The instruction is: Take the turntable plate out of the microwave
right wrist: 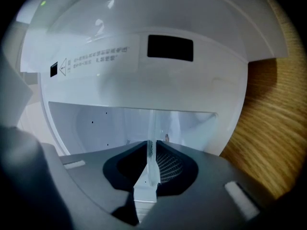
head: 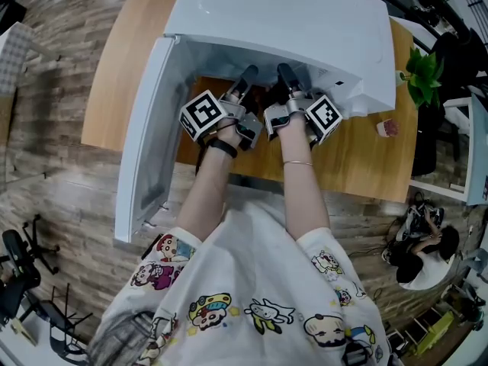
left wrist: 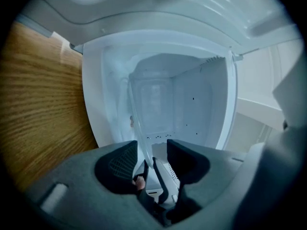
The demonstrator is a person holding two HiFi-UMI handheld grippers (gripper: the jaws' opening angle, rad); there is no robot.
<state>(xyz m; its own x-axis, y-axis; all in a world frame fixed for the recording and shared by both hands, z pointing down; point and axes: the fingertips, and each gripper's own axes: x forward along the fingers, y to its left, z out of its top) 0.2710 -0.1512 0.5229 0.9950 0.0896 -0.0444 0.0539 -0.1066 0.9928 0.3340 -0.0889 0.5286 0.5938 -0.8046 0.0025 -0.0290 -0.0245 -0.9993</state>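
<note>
A white, smooth-sided microwave (head: 305,21) sits on a pale wooden worktop (head: 130,67) with a clear grain. Its one door (head: 145,143) hangs wide open on the left. A person in a cartoon-print shirt leans in with both bare forearms. They hold two grey plastic grippers, each carrying a cube printed with black-and-white square markers (head: 204,113).

The turntable plate (right wrist: 152,128) is clear glass and shows only as a thin, pale rim seen edge-on. From above it is hidden under the microwave's top, so it appears to lie inside the cavity, near the mouth.

The right gripper (right wrist: 152,147) has its dark, ribbed fingers (right wrist: 168,166) drawn narrow, pinching the plate's rim between the pads.

The left gripper (left wrist: 152,147) has its fingers wide apart. The same glass rim runs through the gap, closer to one finger, and is not clamped.

The cavity walls are glossy white and dotted with small vent holes. A black rectangle and a few lines of print too small to read sit on the front panel.

At the worktop's far end stand one green leafy plant (head: 423,75) and one small pinkish object (head: 387,128), too small to make out. The floor (head: 61,204) is grey wood planking.
</note>
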